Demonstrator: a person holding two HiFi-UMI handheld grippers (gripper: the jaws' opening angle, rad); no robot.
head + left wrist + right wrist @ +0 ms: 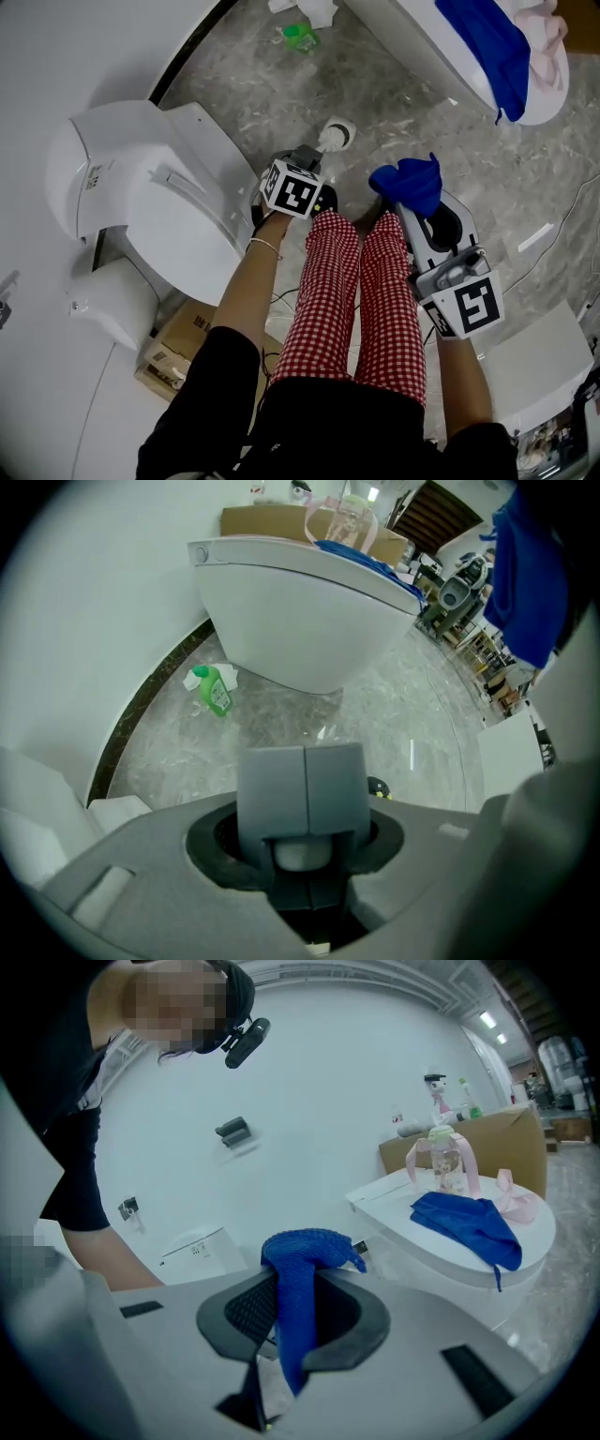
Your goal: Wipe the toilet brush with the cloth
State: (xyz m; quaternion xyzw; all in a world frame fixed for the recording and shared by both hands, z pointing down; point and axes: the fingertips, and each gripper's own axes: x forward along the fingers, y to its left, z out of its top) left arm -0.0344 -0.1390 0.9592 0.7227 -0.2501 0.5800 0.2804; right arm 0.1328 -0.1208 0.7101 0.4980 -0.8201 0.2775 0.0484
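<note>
A person in red checked trousers stands on a grey marbled floor with a gripper in each hand. The left gripper points steeply down. Its grey fingertips meet in front of the camera and are clamped on the toilet brush, whose rounded white handle end sits lodged just behind them. From above, the brush's white shaft runs from the jaws to a round white holder on the floor, just beyond the person's feet. The right gripper, held well apart from the brush and nearer level, is closed on a blue cloth; the cloth bunches above the jaws and hangs down between the dark pads. A white toilet stands at the person's left, with a cardboard box beside it. A second white toilet carries another blue cloth (and a clear bottle with pink straps). A green bottle lies on the floor by the wall.
</note>
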